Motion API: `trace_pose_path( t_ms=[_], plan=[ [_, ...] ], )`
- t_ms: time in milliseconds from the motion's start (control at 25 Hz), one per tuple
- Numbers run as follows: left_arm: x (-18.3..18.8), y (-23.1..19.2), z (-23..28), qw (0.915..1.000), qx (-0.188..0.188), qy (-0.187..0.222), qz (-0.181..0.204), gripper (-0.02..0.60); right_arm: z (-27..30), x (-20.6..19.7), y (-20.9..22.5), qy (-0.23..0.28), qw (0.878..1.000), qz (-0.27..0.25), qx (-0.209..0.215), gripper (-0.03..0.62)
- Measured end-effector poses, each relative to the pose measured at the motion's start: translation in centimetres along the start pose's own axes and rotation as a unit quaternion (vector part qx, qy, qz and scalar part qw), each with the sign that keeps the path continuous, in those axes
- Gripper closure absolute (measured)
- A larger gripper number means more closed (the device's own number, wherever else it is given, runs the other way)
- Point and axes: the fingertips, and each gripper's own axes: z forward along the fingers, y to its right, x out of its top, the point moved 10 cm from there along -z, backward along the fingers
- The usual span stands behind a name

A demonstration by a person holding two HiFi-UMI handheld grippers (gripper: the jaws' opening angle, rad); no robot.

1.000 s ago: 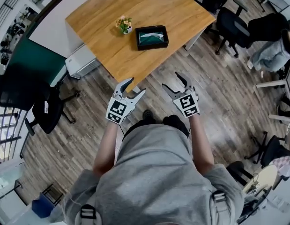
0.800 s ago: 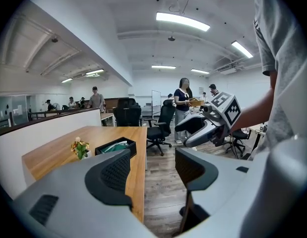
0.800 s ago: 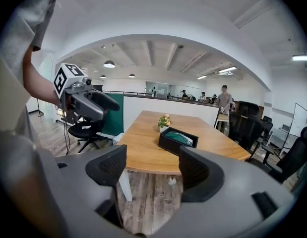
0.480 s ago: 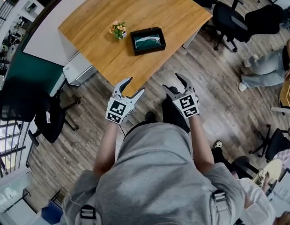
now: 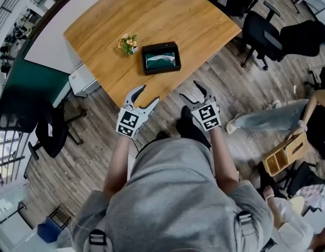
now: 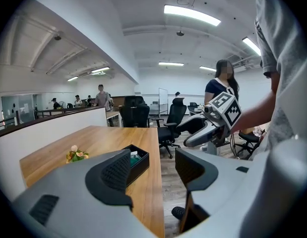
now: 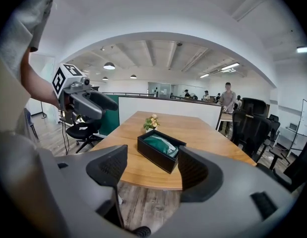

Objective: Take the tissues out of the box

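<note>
A black open box (image 5: pixel 161 58) with a green tissue pack inside sits on the wooden table (image 5: pixel 188 14), near its front edge. The same box (image 7: pixel 161 150) shows ahead in the right gripper view, and partly behind a jaw as the box (image 6: pixel 139 160) in the left gripper view. My left gripper (image 5: pixel 143 95) and right gripper (image 5: pixel 192 91) hover over the floor short of the table, both open and empty. Each gripper appears in the other's view: right gripper (image 6: pixel 205 129), left gripper (image 7: pixel 91 103).
A small pot of flowers (image 5: pixel 127 43) stands left of the box. Black office chairs (image 5: pixel 267 33) stand right of the table, another chair (image 5: pixel 49 133) at left. A person (image 5: pixel 278 117) sits at the right beside a wooden stool (image 5: pixel 280 156). A white cabinet (image 5: pixel 82 80) stands under the table's left edge.
The view has shifted and the table and box now lie closer to the grippers. Both grippers keep their open pose. A seated person has come into view at the right.
</note>
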Motion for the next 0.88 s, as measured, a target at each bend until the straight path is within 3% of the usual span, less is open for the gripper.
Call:
trace_pose_path(
  t_ms=[440, 880],
  plan=[
    [2.2, -2.7, 8.1, 0.9978, 0.051, -0.008, -0.041, 0.296, 4.5, 0.1, 10.4, -0.009, 0.998, -0.022, 0.063, 0.279],
    [3.0, -3.7, 12.6, 0.9926, 0.103, -0.006, -0.064, 0.296, 8.1, 0.9, 17.0, -0.004, 0.992, -0.046, 0.12, 0.283]
  ],
)
